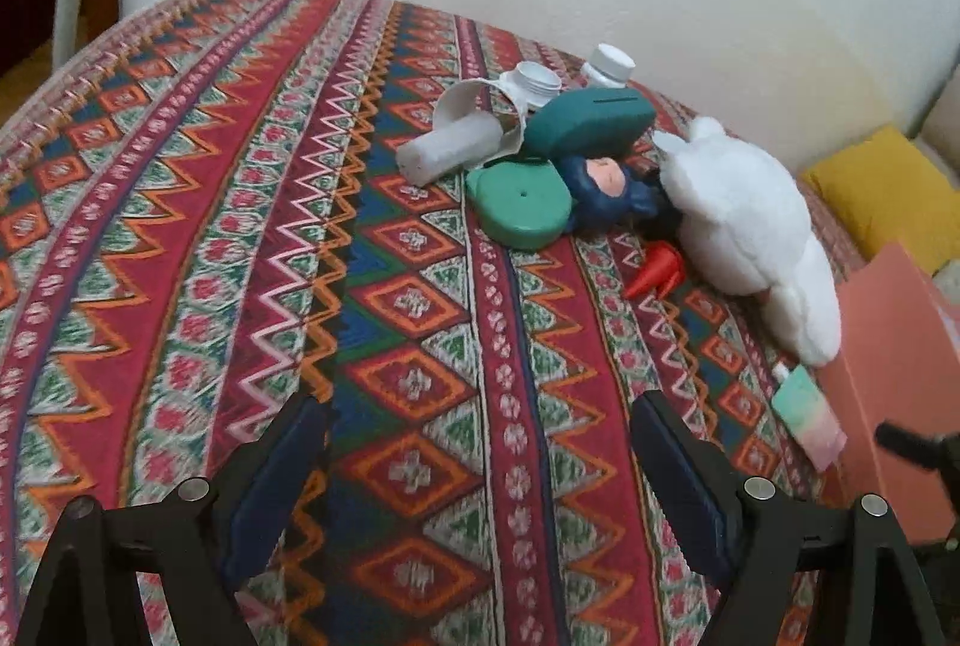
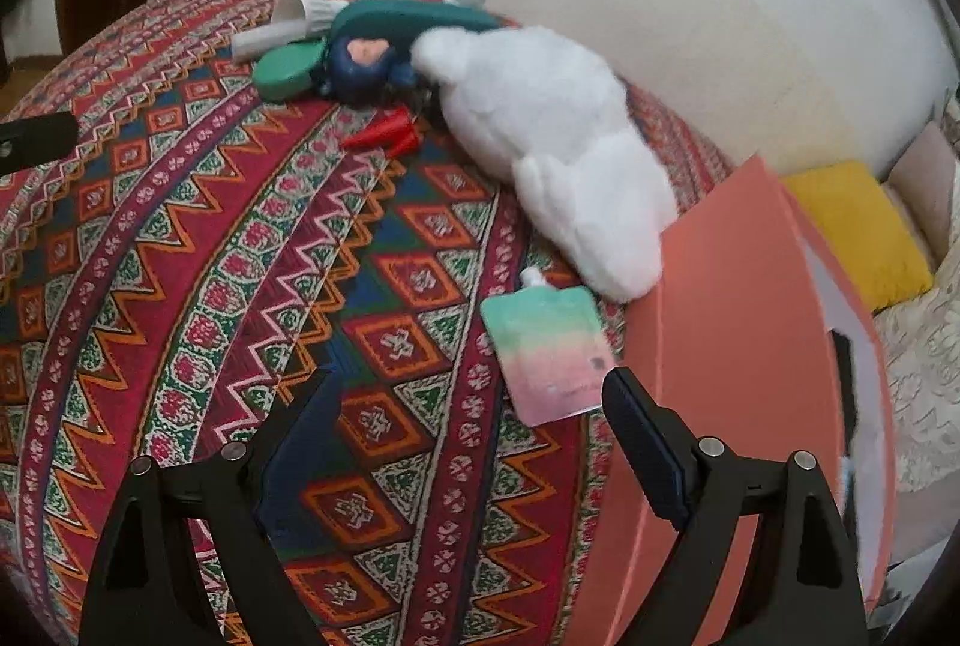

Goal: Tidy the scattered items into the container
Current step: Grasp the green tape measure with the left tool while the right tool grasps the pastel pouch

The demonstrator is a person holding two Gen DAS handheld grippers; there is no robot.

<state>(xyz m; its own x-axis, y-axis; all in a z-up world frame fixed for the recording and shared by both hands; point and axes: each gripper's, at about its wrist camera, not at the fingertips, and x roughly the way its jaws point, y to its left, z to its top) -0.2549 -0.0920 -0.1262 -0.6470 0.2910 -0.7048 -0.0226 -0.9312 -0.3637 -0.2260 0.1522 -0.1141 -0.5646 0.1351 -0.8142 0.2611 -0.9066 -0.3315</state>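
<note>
So the thing that matters here is the pouch [image 2: 547,353]: it lies flat on the patterned bed [image 2: 180,238] just ahead of the right gripper [image 2: 468,394], a bit toward its right finger, with its bottom corner close by that fingertip. Its long axis runs away from the gripper, spout at the far end, and its right edge sits just beside the box [image 2: 720,286], which is right there on that side. The right gripper is wide open with nothing in it, and it's clearly the nearer one. The left gripper [image 1: 480,418] is open and empty too, over bare cover, with the pouch [image 1: 807,421] off to its right. The pouch itself is a soft flat sachet, mint green fading to pink, with a white cap. The plush [image 2: 540,147] and the rest of the pile sit farther back.
</note>
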